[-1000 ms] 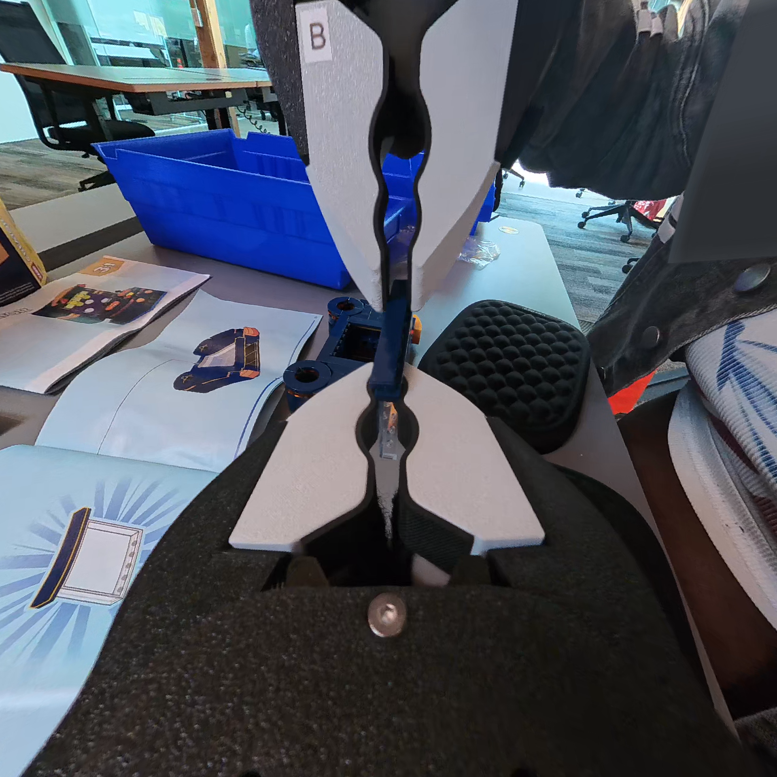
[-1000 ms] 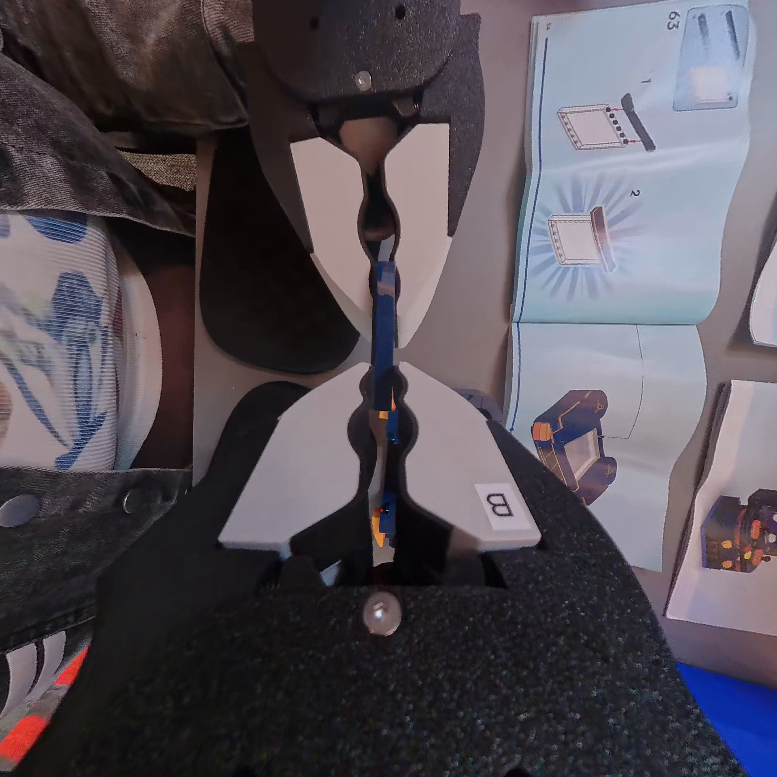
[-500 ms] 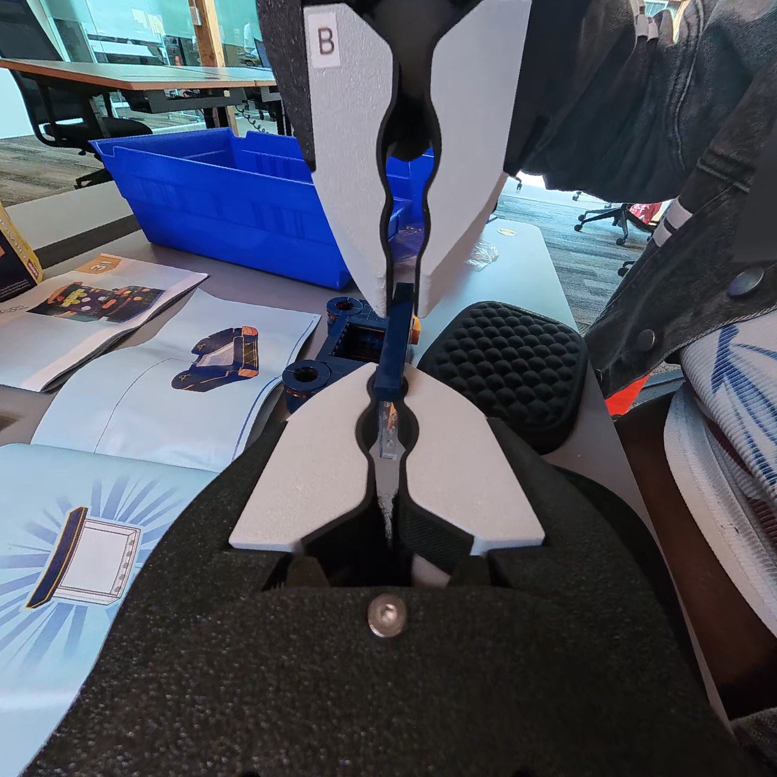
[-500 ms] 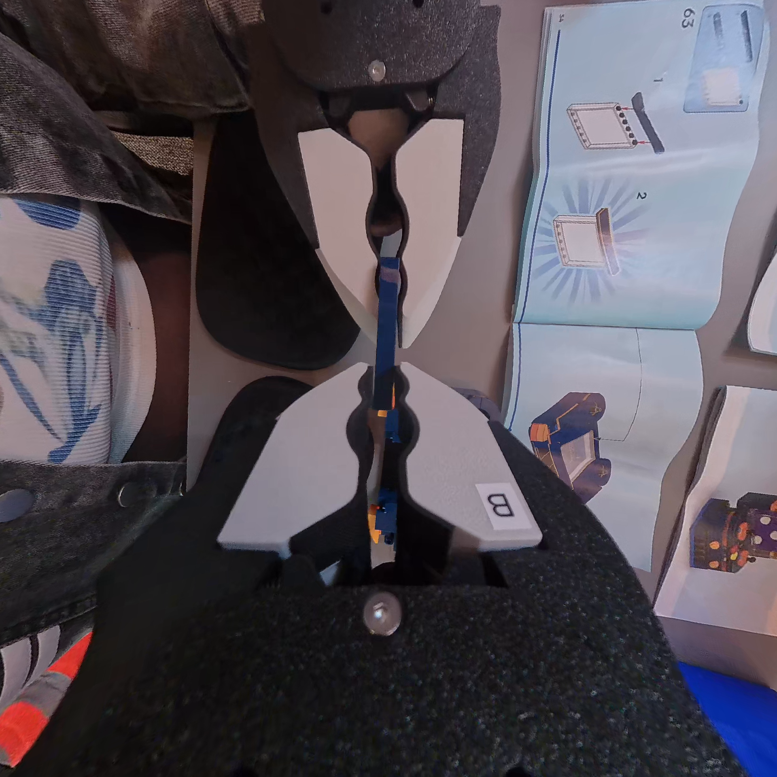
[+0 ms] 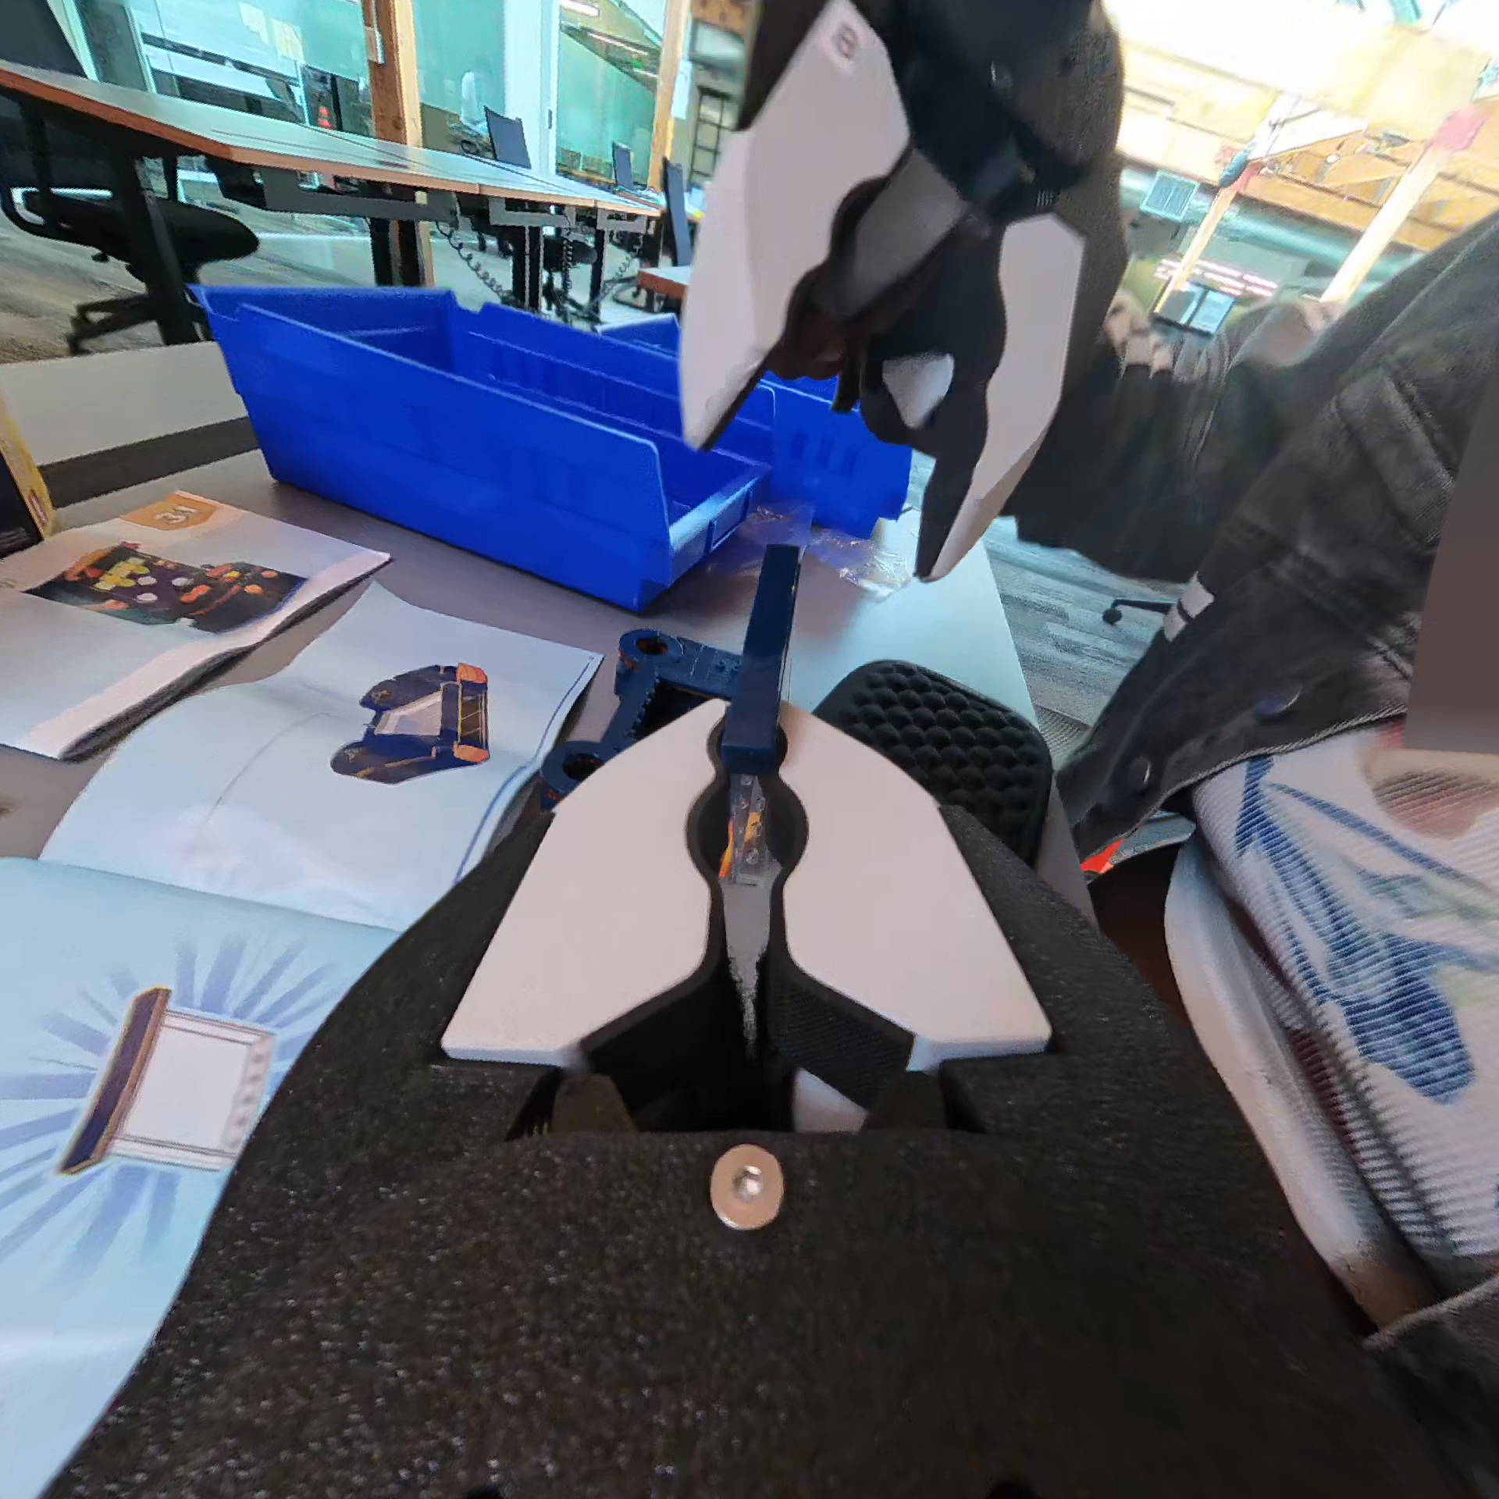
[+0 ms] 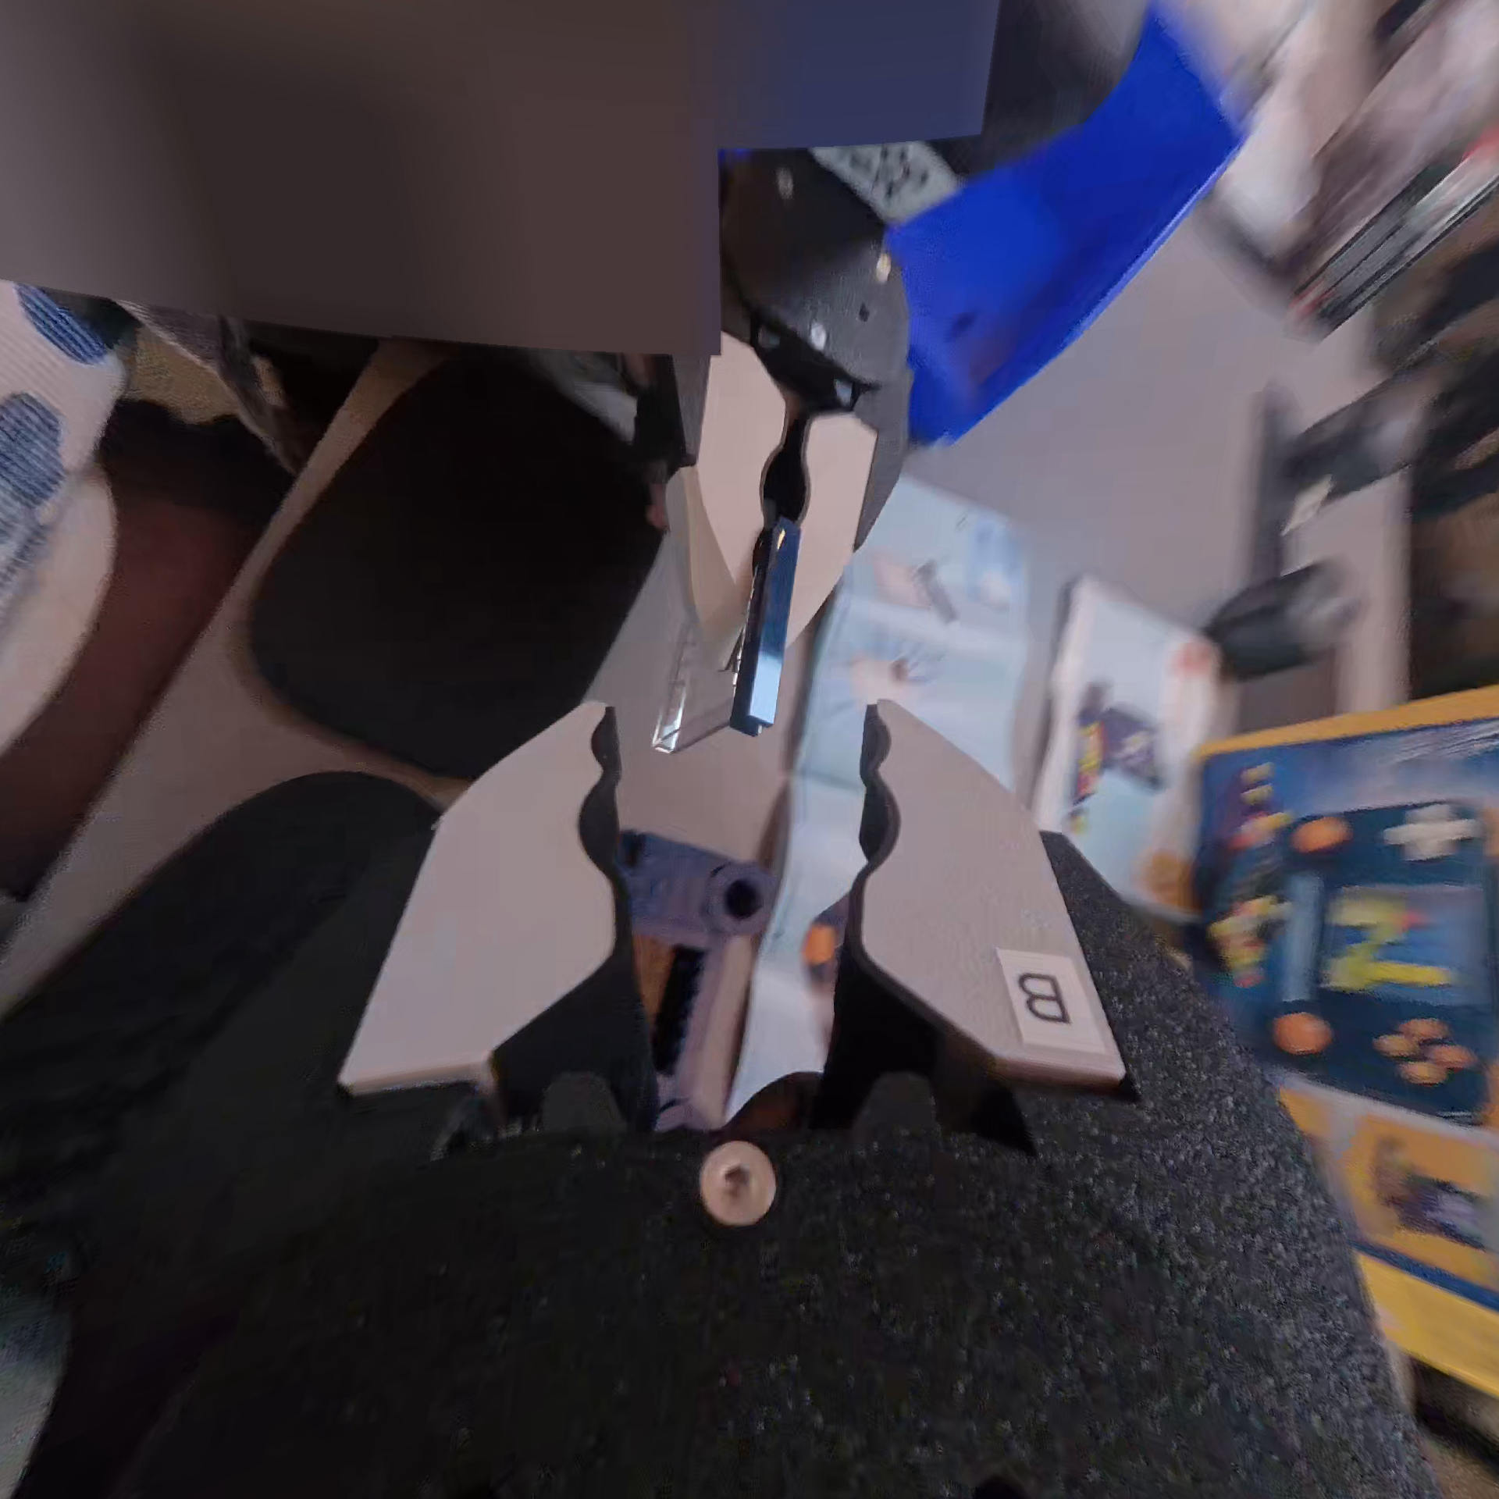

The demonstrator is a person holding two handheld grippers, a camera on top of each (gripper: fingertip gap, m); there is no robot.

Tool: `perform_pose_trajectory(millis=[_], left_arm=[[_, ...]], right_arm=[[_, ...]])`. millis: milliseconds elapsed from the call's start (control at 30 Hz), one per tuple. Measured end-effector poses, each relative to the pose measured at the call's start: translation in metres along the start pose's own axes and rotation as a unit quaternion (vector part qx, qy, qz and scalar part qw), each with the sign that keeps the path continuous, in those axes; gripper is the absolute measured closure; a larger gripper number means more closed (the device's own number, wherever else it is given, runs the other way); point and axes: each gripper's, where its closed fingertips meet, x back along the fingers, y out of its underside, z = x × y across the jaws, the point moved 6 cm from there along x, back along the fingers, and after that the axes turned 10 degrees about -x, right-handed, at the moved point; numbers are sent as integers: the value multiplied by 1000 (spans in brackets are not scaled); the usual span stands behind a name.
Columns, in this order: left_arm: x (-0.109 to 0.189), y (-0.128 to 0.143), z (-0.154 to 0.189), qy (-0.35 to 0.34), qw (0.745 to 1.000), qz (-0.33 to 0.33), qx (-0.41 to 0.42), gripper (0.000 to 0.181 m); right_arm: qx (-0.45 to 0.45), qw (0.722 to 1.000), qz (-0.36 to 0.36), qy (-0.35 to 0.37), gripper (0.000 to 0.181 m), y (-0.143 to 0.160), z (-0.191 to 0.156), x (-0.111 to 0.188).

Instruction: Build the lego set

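Observation:
My left gripper (image 5: pixel 750 722) is shut on a dark blue bar (image 5: pixel 766 649) with a clear panel (image 5: pixel 746 835) fixed to it. The bar sticks out forward past the fingertips, above the table. In the right wrist view the left gripper (image 6: pixel 779 519) shows at the top, holding the blue bar (image 6: pixel 766 641) and clear panel (image 6: pixel 689 697). My right gripper (image 6: pixel 738 722) is open and empty, just short of the bar's free end. It also shows in the left wrist view (image 5: pixel 811 507), raised above the bar. A dark blue lego frame (image 5: pixel 649 689) lies on the table beneath.
Two blue bins (image 5: pixel 454 438) stand at the back of the grey table (image 5: pixel 933 633). Open instruction booklets (image 5: pixel 268 730) lie to the left. A black textured pad (image 5: pixel 933 754) lies to the right. A lego box (image 6: pixel 1338 933) is nearby. A person's jacket (image 5: pixel 1298 568) fills the right side. My hands' fingertips stand some 5 centimetres from each other.
My right gripper opened, let go of the blue bar's far end and drew back and up from it. My left gripper kept its hold on the bar.

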Motion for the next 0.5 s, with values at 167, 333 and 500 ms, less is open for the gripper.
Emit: perform_pose_trajectory(millis=[167,333,500], left_arm=[[6,-41,-4,17,1000,-11,2,178],[4,-82,-1,40,999,-22,15,178],[0,-112,8,54,997,-56,-21,178]], right_arm=[[137,966,163,145,100,-9,-4,33],[249,923,206,210,83,-22,-13,42],[256,924,215,185,86,-33,-8,51]])
